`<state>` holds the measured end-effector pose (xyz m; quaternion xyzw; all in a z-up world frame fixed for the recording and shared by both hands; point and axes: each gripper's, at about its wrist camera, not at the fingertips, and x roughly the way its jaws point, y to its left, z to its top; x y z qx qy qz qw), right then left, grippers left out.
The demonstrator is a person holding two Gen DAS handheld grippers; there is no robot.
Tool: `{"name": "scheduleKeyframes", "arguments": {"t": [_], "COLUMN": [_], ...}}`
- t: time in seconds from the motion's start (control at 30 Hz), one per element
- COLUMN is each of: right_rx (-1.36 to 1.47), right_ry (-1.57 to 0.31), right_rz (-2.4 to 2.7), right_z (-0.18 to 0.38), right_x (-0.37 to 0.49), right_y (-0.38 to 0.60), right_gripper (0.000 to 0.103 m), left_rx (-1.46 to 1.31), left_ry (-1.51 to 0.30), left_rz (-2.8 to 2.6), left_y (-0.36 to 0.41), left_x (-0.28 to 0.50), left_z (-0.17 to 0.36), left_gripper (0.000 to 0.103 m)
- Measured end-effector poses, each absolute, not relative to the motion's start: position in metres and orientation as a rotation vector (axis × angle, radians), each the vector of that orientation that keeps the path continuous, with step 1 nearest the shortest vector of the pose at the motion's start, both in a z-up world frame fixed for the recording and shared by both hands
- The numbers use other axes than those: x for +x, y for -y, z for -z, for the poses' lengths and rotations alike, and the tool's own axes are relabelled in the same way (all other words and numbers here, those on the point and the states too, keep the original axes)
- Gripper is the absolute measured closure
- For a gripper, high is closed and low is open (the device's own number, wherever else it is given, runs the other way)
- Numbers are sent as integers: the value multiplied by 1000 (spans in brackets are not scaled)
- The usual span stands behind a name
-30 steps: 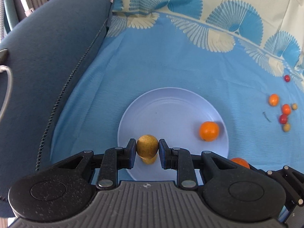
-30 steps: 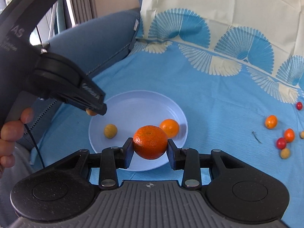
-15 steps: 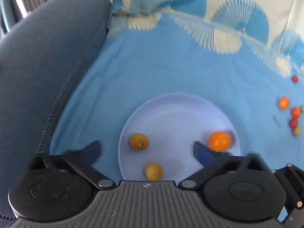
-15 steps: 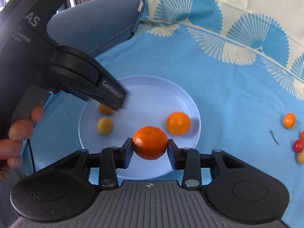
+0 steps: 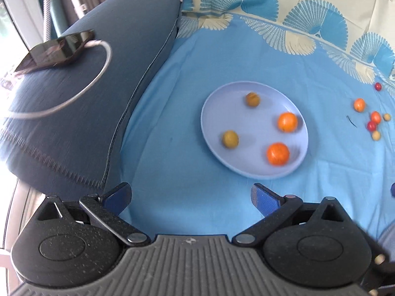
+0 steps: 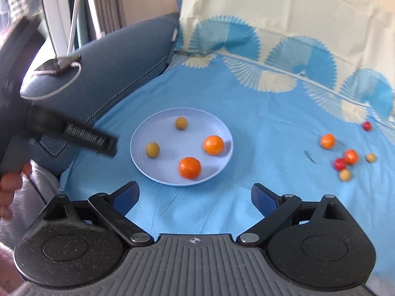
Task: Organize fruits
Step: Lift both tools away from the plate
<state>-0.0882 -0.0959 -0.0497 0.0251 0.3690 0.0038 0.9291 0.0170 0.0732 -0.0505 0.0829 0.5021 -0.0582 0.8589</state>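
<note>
Four fruits lay on the plate; about six, blurred, remained on the cloth. The left gripper gaped empty; the right gripper was opening, nothing between its jaws.

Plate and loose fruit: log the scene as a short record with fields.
surface: blue cloth
plate: lilac, round, on the cloth
on plate: two oranges, two small yellow-green fruits
off plate: loose cluster of small orange, red and tan fruits, right of the plate
left gripper: open, empty
right gripper: jaws opening, nothing between them
beside cloth: dark blue cushion with a phone on it
</note>
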Motion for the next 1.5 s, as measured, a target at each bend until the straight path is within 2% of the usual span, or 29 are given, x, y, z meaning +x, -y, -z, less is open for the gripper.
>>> {"name": "scheduleKeyframes", "arguments": {"t": [0.6,1.5], "right_rx": [21,27], "right_ry": [-515,-483], "right_rz": [36,35], "right_z": [3,-3], "right_x": [-184,-198], "right_y": [89,86], "right_gripper": [1,1], "left_rx": [182,200], "left_ry": [-837,-809], "left_rz": [154,151], "left_y": [-70,-68], "left_x": [-74,-91], "left_z": [-7,-14], "left_gripper": [0,0]}}
